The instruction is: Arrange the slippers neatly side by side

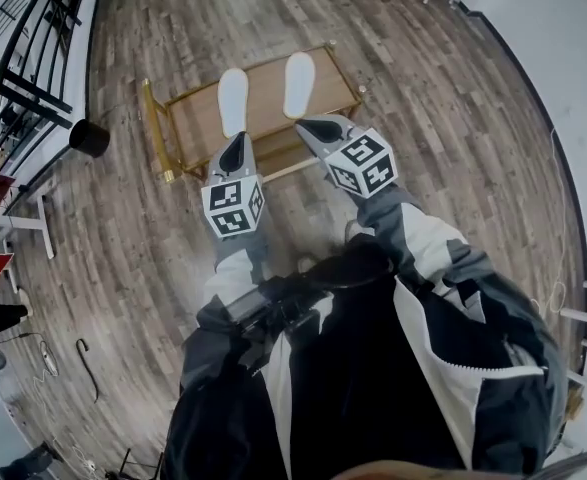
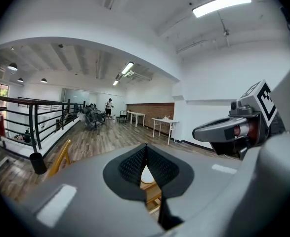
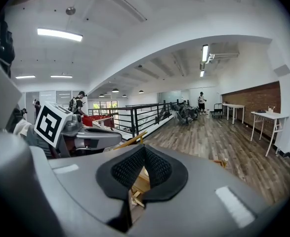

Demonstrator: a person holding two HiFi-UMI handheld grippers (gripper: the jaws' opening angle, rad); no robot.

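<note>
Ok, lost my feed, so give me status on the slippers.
Left gripper shut, empty; right gripper shut, empty. Left slipper and right slipper on table, apart, not touched. Nothing in the way.

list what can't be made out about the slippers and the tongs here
Head view: whether the left tongs touch the left slipper, or the right tongs the right slipper; the tips overlap the slippers' near ends.
Head view: the wooden table's near edge, behind both tongs.
Left gripper view: only a white sliver of one slipper shows past the shut tongs.
Right gripper view: slippers hidden by the tongs' own body.
</note>
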